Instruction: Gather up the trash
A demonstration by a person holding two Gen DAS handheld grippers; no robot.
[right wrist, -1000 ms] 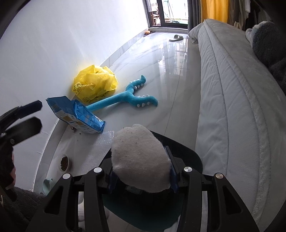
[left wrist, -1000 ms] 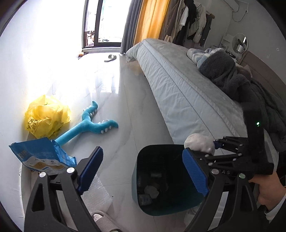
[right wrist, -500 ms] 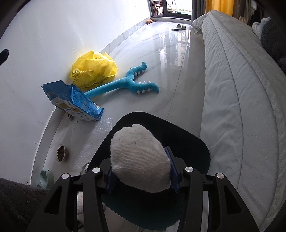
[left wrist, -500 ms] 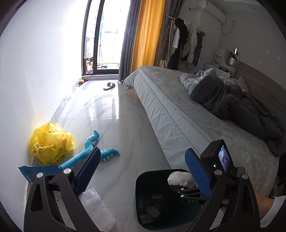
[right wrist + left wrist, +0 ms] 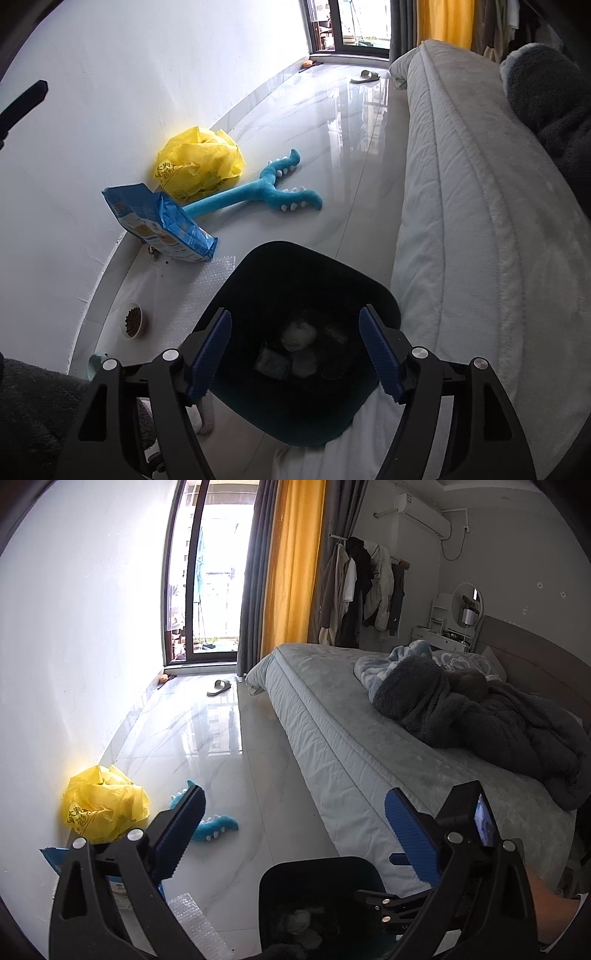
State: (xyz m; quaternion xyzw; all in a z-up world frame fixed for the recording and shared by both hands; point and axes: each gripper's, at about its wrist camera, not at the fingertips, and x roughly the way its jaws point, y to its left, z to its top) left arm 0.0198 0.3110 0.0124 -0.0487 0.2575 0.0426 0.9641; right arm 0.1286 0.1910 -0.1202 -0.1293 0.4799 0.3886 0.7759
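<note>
1. The white wad (image 5: 297, 334) lay inside the dark bin (image 5: 325, 266), on top of several dim pieces too murky to count.
2. The right gripper (image 5: 295, 354) hung over the bin mouth; its jaws had just been opening and stood spread, nothing between them.
3. The left gripper (image 5: 293, 834) was spread wide, also empty, its jaws having just opened further.
4. Left of the bin, near the wall, lay one yellow bag (image 5: 199, 162), one blue pack (image 5: 162, 225) and one bubble-wrap sheet (image 5: 218, 271).
5. All three looked light, soft and crinkly; a pinch on a raised fold or edge would probably hold.
6. One blue toy (image 5: 258, 192) lay farther out; one bed (image 5: 480, 221) stood right.
</note>
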